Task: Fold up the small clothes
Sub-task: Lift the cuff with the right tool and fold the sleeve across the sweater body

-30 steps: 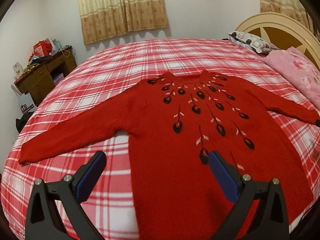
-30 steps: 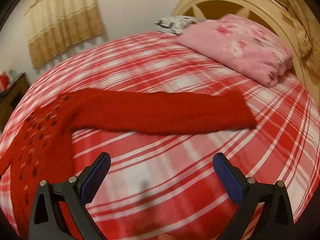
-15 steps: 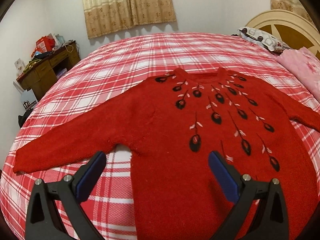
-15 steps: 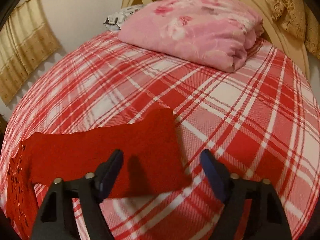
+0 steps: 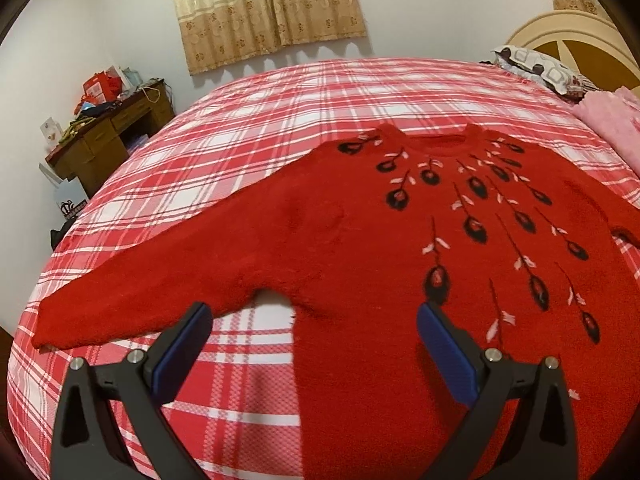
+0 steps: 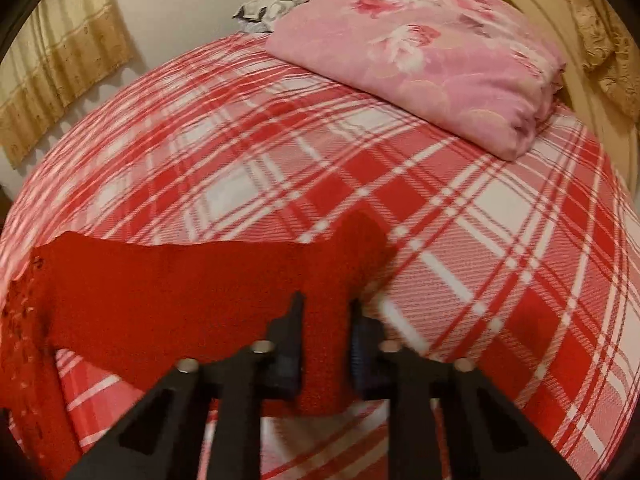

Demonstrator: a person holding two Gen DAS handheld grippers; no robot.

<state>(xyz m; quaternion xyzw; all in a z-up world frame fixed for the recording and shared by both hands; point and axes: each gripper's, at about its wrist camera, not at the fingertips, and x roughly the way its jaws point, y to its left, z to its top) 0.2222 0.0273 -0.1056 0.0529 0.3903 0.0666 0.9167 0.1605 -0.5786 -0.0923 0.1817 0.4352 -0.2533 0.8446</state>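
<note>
Red sweater spread flat on bed; one sleeve end gripped by right gripper.

The red sweater (image 5: 400,264), patterned with black buds, is laid front-up on the red-and-white plaid bedspread (image 5: 280,120), sleeves extended. The sleeve end (image 6: 324,320) is seen between the closing jaws of the right gripper (image 6: 326,344), pads pressed on the knit. The left gripper (image 5: 312,340) is held spread above the underarm area, nothing gripped. A folded pink blanket (image 6: 432,56) is noted near the headboard (image 5: 576,36), well apart from the sweater.

Both grippers, left gripper (image 5: 314,336) & right gripper (image 6: 326,344): black plastic frames, blue pads, silver screws.
</note>
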